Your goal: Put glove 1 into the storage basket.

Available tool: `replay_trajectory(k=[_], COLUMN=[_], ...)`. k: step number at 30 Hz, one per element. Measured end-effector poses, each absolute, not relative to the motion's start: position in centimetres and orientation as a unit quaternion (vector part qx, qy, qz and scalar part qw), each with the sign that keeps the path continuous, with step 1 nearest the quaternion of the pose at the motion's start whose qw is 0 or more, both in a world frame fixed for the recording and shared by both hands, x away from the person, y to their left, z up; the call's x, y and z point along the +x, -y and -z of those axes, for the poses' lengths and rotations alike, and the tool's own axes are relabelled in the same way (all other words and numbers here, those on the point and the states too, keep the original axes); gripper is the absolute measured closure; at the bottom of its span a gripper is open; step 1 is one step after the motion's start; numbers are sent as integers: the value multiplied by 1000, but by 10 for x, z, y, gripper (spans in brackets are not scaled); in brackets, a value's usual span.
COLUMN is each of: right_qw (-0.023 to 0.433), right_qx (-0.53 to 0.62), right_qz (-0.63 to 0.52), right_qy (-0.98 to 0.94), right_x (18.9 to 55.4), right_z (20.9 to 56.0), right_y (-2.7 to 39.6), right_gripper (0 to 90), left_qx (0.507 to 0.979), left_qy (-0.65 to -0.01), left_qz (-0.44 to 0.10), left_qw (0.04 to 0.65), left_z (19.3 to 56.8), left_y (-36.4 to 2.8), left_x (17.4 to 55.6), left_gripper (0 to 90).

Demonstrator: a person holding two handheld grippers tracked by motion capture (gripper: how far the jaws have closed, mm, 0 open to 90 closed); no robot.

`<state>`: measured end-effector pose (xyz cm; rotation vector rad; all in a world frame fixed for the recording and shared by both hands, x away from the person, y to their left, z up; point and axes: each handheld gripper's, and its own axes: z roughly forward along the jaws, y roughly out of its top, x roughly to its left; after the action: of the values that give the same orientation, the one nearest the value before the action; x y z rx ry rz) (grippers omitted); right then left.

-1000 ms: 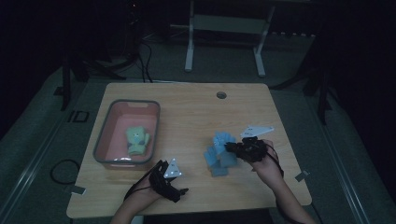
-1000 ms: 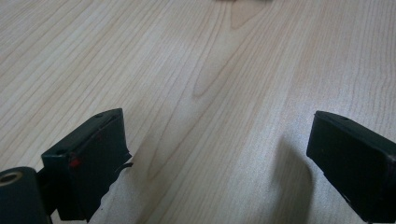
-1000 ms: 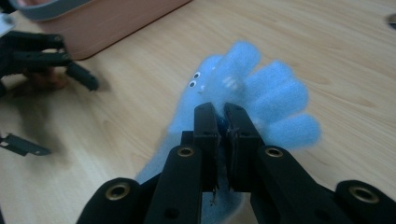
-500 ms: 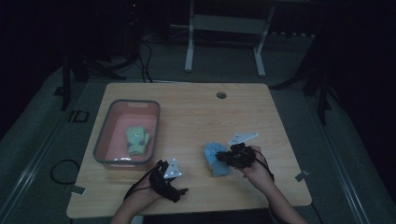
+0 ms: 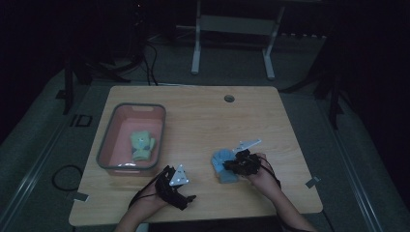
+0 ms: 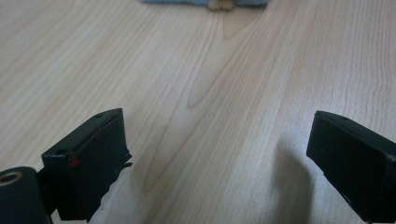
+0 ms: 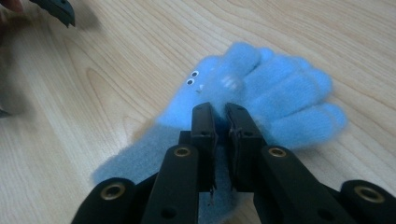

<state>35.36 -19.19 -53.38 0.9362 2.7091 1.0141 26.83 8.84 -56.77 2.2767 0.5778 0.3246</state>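
Note:
A fuzzy blue glove [image 5: 220, 163] with small googly eyes lies flat on the wooden table, right of centre. My right gripper [image 5: 232, 166] is over its cuff. In the right gripper view the jaws [image 7: 220, 110] stand almost together, pinching a fold of the blue glove [image 7: 275, 93]. My left gripper [image 5: 181, 191] rests near the table's front edge, left of the glove. Its jaws [image 6: 219, 158] are wide open over bare wood, and the blue glove's edge [image 6: 187, 2] shows far ahead. A green glove [image 5: 143, 146] lies in the pink bin [image 5: 109, 140].
The pink bin stands on the table's left side. A cable hole [image 5: 229, 98] sits near the far edge. A metal stand [image 5: 232, 29] is on the floor beyond the table, and a cable loop [image 5: 65, 176] lies on the floor at the left.
My right gripper has come down and moved left with the blue glove, which now lies flat on the table. My left gripper has stayed where it was.

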Motion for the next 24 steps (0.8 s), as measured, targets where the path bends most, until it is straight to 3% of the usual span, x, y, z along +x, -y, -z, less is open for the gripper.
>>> replay_trajectory(k=[3, 11, 24], right_qw=[47, 60, 38], right_qx=[309, 303, 326], right_qz=[-330, -350, -381], right_qy=[-890, -885, -864], right_x=[354, 350, 348], right_z=[534, 520, 515], right_y=[192, 198, 218], right_gripper=[775, 445, 136], left_qx=[885, 883, 880], left_qy=[-232, -271, -270], left_qz=[-129, -138, -125], left_qw=[384, 359, 370], left_z=[565, 560, 553], left_y=[-88, -81, -60], left_x=[268, 270, 267], left_gripper=[60, 70, 96])
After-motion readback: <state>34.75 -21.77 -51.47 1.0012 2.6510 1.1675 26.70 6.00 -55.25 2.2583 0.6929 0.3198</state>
